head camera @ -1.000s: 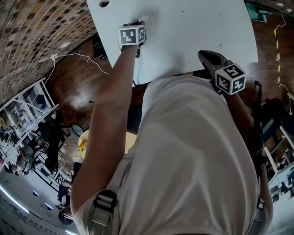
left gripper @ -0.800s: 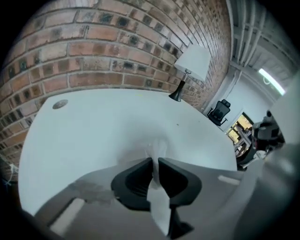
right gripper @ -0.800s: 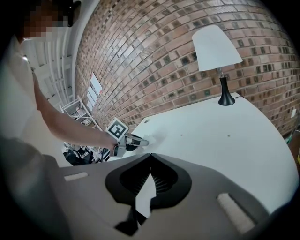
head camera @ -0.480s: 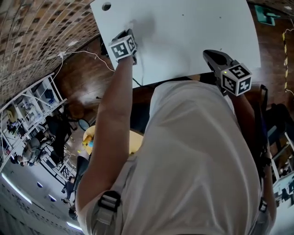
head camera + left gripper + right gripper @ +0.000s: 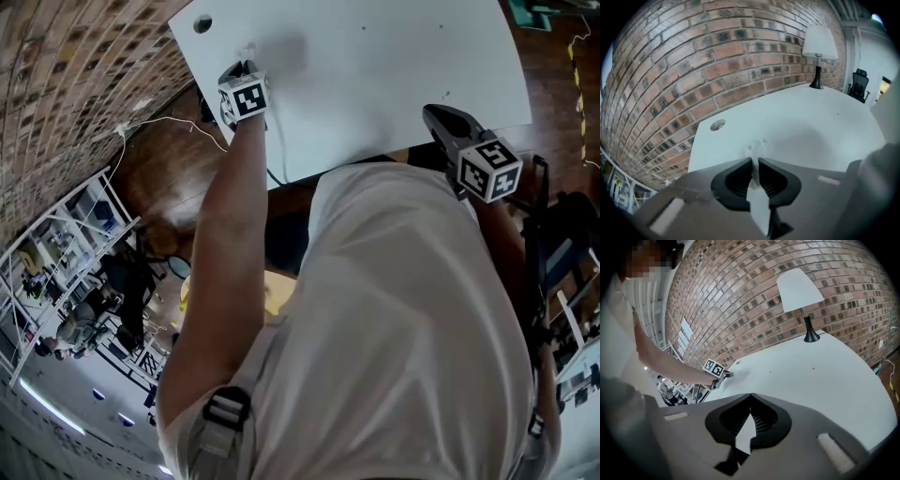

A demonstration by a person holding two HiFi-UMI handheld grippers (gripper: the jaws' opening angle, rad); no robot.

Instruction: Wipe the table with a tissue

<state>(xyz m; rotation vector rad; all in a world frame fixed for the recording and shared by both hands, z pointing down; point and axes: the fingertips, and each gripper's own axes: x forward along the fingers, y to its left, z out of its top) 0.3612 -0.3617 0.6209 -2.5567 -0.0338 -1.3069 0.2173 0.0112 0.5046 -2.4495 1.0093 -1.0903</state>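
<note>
A small white tissue (image 5: 756,149) is pinched between the pads of my left gripper (image 5: 755,161), whose jaws are closing on it. The tissue's tip rests crumpled on the white table (image 5: 811,122). In the head view my left gripper (image 5: 246,70) sits near the table's left edge, just below a round grommet hole (image 5: 202,23). My right gripper (image 5: 431,112) hovers at the near edge of the table (image 5: 394,66), on the right. In the right gripper view its tips (image 5: 750,396) meet, with nothing between them.
A white-shaded lamp (image 5: 799,291) on a black stem stands at the table's far end, against the brick wall (image 5: 693,56). A black office chair (image 5: 860,84) stands beyond the table. A white cable (image 5: 169,122) lies on the wooden floor to the left.
My left gripper has slid the tissue leftward across the table toward the grommet hole. The right gripper has stayed by the near edge.
</note>
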